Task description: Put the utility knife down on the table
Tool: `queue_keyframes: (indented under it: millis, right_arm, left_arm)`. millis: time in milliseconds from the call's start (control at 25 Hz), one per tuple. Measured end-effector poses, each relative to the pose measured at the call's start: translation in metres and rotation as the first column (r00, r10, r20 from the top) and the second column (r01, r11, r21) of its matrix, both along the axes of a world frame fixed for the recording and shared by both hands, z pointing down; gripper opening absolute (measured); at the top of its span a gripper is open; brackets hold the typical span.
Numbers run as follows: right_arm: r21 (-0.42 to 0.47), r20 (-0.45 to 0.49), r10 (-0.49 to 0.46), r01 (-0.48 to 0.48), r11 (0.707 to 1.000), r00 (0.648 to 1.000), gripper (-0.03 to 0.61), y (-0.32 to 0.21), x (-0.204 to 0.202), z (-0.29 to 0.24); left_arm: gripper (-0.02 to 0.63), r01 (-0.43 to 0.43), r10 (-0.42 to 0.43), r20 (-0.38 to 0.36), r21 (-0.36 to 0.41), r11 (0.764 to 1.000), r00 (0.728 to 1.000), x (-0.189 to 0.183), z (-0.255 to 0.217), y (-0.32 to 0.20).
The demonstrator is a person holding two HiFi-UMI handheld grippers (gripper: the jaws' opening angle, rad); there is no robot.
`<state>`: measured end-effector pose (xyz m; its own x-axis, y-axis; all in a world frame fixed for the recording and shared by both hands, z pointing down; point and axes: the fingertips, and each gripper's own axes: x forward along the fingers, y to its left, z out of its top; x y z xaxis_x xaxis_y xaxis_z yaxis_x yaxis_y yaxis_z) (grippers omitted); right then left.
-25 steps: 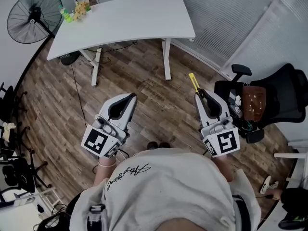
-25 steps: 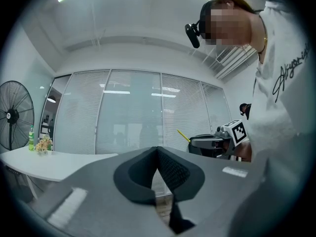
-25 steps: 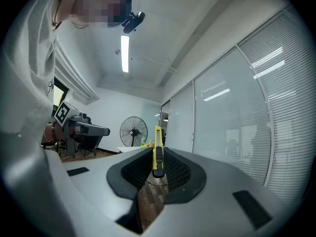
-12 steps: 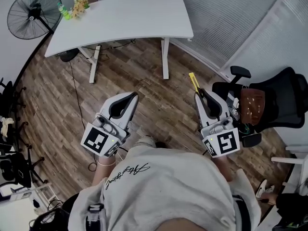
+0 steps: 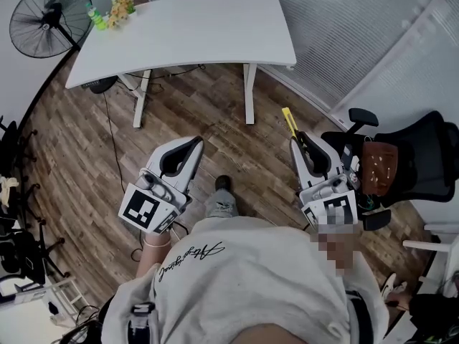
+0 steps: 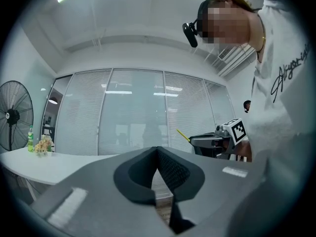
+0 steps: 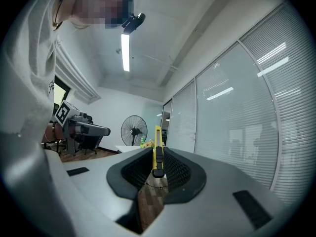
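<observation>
A yellow utility knife point(image 5: 288, 121) sticks out forward from my right gripper point(image 5: 295, 142), which is shut on its handle. In the right gripper view the knife point(image 7: 158, 149) stands on edge between the ribbed pads, its yellow blade guide pointing ahead. My left gripper point(image 5: 195, 143) is held level beside it, its tips point(image 6: 157, 149) touching with nothing between them. The white table point(image 5: 179, 34) lies ahead across the wooden floor, well apart from both grippers. The left gripper view also catches the right gripper point(image 6: 213, 142) and the knife tip point(image 6: 182, 134).
A standing fan point(image 5: 50, 21) and a small bunch of flowers point(image 5: 120, 9) are at the table's far left end. A black office chair point(image 5: 401, 156) stands at the right. Window blinds point(image 5: 373, 27) run along the right wall. The person's knee and shoe point(image 5: 222, 196) show between the grippers.
The person has stepped forward: a leg and shoe now show between the grippers, and the floor and chair have shifted in view. Both grippers keep their pose, and the knife stays gripped.
</observation>
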<state>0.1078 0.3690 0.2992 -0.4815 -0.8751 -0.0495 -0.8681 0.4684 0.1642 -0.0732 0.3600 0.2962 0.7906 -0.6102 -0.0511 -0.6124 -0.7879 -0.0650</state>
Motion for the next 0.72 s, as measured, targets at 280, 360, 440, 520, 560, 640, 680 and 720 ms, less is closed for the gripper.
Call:
queue_keyframes:
  millis: [280,360,440,520,560,640,680,720]
  right_arm:
    - [0.007,0.002,0.008,-0.008,1.0,1.0,0.069,-0.065,-0.016,-0.001]
    - [0.01,0.003,0.003,-0.003,1.0,1.0,0.069,-0.085,-0.023,-0.004]
    - [0.013,0.005,0.003,-0.003,1.0,1.0,0.069,-0.102,-0.029,-0.007]
    - [0.01,0.007,0.005,-0.005,1.0,1.0,0.069,-0.117,-0.032,-0.008]
    - [0.008,0.009,0.007,-0.007,1.0,1.0,0.069,-0.123,-0.033,-0.009]
    - [0.006,0.009,0.015,-0.015,1.0,1.0,0.069,-0.135,-0.032,-0.009]
    - [0.007,0.008,0.021,-0.021,1.0,1.0,0.069,-0.14,-0.031,-0.009]
    - [0.007,0.008,0.027,-0.027,1.0,1.0,0.069,-0.147,-0.03,-0.008]
  left_arm:
    - [-0.003,0.002,-0.002,-0.004,0.021,1.0,1.0,-0.018,-0.006,-0.069]
    - [-0.003,0.008,-0.008,-0.012,0.021,1.0,1.0,-0.025,-0.01,-0.088]
    - [-0.003,0.009,-0.009,-0.019,0.017,1.0,1.0,-0.029,-0.013,-0.106]
    - [-0.003,0.005,-0.004,-0.014,0.015,1.0,1.0,-0.033,-0.012,-0.12]
    - [-0.003,0.003,-0.003,-0.012,0.015,1.0,1.0,-0.034,-0.012,-0.127]
    - [-0.003,-0.001,0.001,-0.015,0.013,1.0,1.0,-0.034,-0.014,-0.141]
    - [-0.003,-0.004,0.004,-0.015,0.012,1.0,1.0,-0.033,-0.014,-0.147]
    - [-0.003,-0.007,0.007,-0.009,0.013,1.0,1.0,-0.034,-0.014,-0.154]
